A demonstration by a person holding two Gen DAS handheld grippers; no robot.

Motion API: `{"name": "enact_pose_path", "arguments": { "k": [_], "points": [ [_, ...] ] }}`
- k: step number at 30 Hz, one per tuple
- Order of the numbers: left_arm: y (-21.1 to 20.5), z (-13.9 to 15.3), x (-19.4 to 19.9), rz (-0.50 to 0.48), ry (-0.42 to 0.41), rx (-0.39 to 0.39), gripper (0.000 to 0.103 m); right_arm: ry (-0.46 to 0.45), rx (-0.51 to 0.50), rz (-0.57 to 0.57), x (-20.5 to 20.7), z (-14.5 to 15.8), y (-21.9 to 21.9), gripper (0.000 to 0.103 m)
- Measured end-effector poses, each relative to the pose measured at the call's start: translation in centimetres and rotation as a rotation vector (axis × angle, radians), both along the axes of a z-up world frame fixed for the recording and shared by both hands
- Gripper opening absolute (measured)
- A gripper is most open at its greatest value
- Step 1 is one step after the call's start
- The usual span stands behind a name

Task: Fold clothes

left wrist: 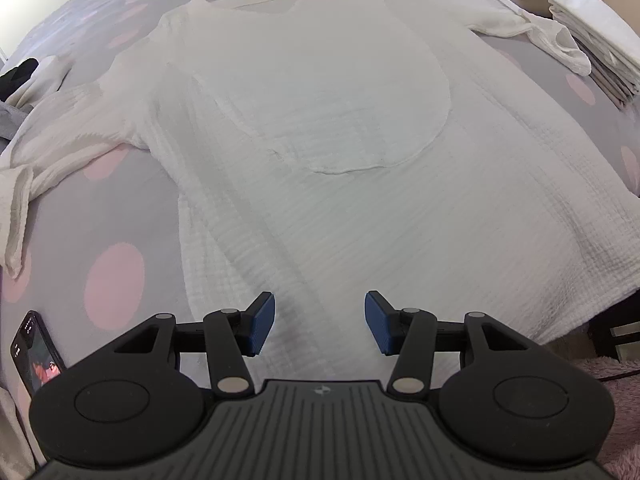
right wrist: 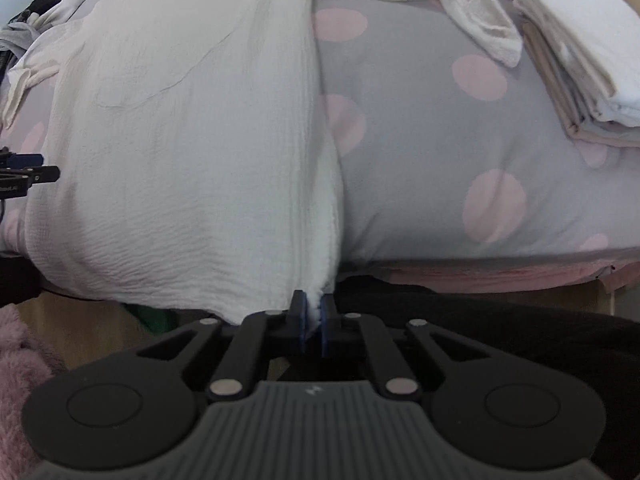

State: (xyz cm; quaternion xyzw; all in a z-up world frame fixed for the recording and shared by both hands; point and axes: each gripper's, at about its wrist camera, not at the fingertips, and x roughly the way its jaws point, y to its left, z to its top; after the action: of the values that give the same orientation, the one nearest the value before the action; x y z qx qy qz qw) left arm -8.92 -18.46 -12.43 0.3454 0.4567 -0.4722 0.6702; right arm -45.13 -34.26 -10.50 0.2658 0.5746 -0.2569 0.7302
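Covering the whole surface, a grey bedspread [left wrist: 132,216] with pink dots carries a white shirt [left wrist: 320,128] spread flat at twelve o'clock of the left gripper [left wrist: 319,322], whose jaws stand half apart over the hem, holding nothing. The right gripper [right wrist: 313,316] pinches the shirt's lower corner. At two o'clock sit folded linens [left wrist: 596,32]; at eight o'clock lies a phone [left wrist: 36,350]. The neck label is unreadable.

Soft even daylight, faint shadows, no glare, strong fisheye bending at edges, right view slightly blurred
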Motion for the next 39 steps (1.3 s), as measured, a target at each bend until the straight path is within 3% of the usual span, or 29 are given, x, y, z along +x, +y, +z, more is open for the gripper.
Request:
{"name": "enact_pose_path", "arguments": {
  "k": [2, 9, 15, 20, 26, 32, 39],
  "points": [
    [0.0, -0.1, 0.0, 0.005, -0.002, 0.005, 0.048, -0.004, -0.027, 0.003, 0.6, 0.1, -0.5, 0.022],
    [-0.3, -0.4, 0.3, 0.023, -0.010, 0.008, 0.048, -0.125, -0.089, -0.071, 3.7, 0.9, -5.6, 0.022],
    [-1.0, -0.5, 0.9, 0.041, -0.020, 0.013, 0.048, -0.173, -0.170, -0.123, 7.6, -1.1, -10.2, 0.022],
    [-1.7, -0.8, 2.0, 0.062, -0.015, 0.016, 0.048, -0.221, -0.124, -0.239, 9.5, -3.6, -15.6, 0.022],
    [-3.4, -1.8, 3.3, 0.085, 0.005, 0.029, 0.048, -0.256, -0.100, -0.250, 13.8, -5.0, -18.8, 0.022],
    [-5.5, -2.8, 4.5, 0.086, 0.008, 0.050, 0.048, -0.359, 0.015, -0.388, 16.9, -5.9, -23.4, 0.023],
    [-7.2, -3.3, 5.3, 0.096, 0.022, 0.064, 0.055, -0.398, 0.096, -0.492, 18.7, -6.8, -26.1, 0.024]
  ]
}}
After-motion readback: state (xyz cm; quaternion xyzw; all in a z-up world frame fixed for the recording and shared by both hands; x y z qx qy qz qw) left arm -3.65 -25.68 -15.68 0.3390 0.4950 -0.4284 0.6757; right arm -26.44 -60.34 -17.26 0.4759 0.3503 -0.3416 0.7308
